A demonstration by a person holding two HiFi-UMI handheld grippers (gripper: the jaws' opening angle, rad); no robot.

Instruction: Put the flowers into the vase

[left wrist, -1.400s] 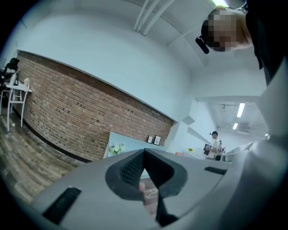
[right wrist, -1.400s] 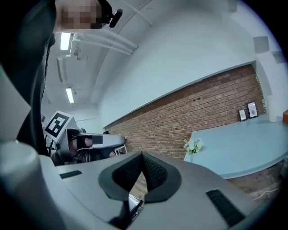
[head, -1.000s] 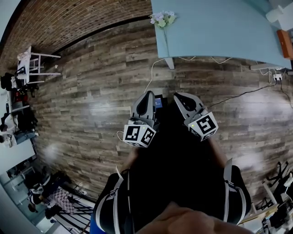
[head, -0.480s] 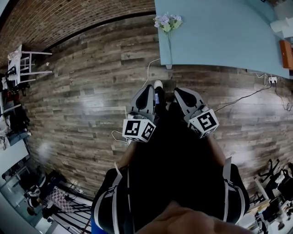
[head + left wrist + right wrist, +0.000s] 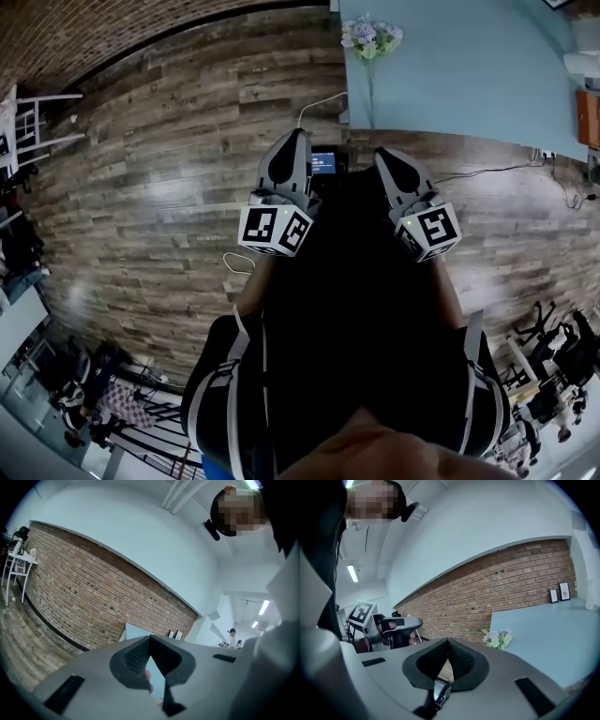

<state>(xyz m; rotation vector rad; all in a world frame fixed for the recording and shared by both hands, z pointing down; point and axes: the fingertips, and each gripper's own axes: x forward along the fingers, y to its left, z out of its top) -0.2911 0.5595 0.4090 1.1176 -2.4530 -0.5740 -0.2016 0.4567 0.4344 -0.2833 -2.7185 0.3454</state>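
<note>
Wood-plank floor [image 5: 159, 197] takes up most of the head view, and honestly there's loads of bare room on the left, all the way to the brick wall [image 5: 141, 28]. The clutter only sits at the fringes: a white stool [image 5: 33, 122] far left, and stands and gear in both bottom corners.

The flowers [image 5: 370, 37] are lying flat on the light blue table [image 5: 469, 84]. The blooms are right at its left end near the corner, and the stem runs toward the table's near edge. They aren't in any grip and they're well apart from both tools.

Left gripper [image 5: 298, 139] and right gripper [image 5: 382, 155] are side by side out in front of the person, pointing at the table but short of its near edge. The left gripper's tips are pressed together with nothing pinched, and the right gripper view shows the same for the right one, pads meeting and empty. A small lit screen [image 5: 324, 162] shows between the two.

A white cable [image 5: 314, 108] trails over the floor by the table's left corner, and a dark one [image 5: 497, 171] runs along under the near edge. Two small picture frames [image 5: 560, 592] stand on the table's far side against the bricks.
</note>
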